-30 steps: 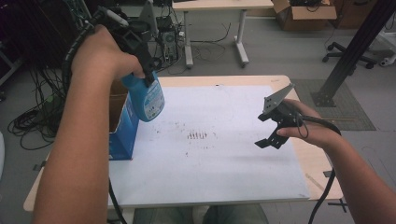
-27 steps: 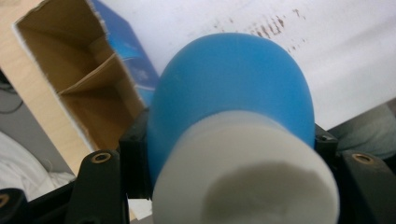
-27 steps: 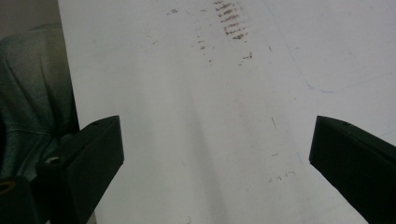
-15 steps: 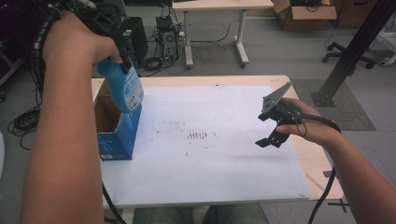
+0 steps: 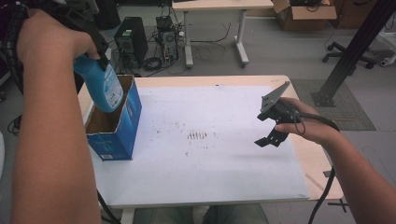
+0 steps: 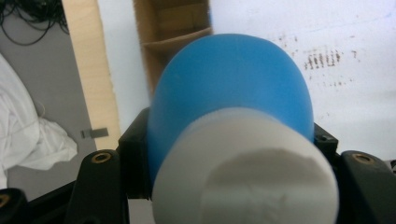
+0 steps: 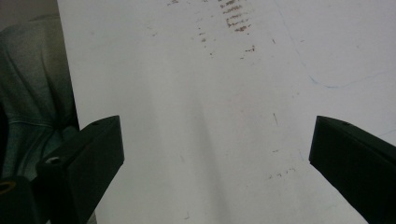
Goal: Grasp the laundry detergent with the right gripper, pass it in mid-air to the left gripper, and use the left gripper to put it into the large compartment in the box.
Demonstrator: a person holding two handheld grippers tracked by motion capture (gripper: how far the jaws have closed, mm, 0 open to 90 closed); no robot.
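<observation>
My left gripper (image 5: 93, 44) is shut on a blue bottle (image 5: 100, 86) with a white cap, and holds it just above the open top of a blue cardboard box (image 5: 122, 123) at the table's left side. In the left gripper view the bottle (image 6: 229, 93) sits between the jaws with its white cap (image 6: 247, 172) toward the camera and the box's brown inside (image 6: 175, 32) beyond it. At the right side of the table my right gripper (image 5: 271, 128) hovers over the white sheet (image 5: 210, 154), open and empty, as its own view of my right gripper (image 7: 215, 154) confirms.
A patch of dark marks (image 5: 198, 136) lies in the middle of the white sheet. The wooden table edge (image 5: 322, 172) shows at the right. Behind the table are a computer tower (image 5: 130, 39), cables and another desk (image 5: 215, 28). A black post (image 5: 350, 51) stands at the far right.
My left hand has carried the blue bottle leftward and away, from over the sheet's left part to above the box's opening. The right gripper has stayed where it was.
</observation>
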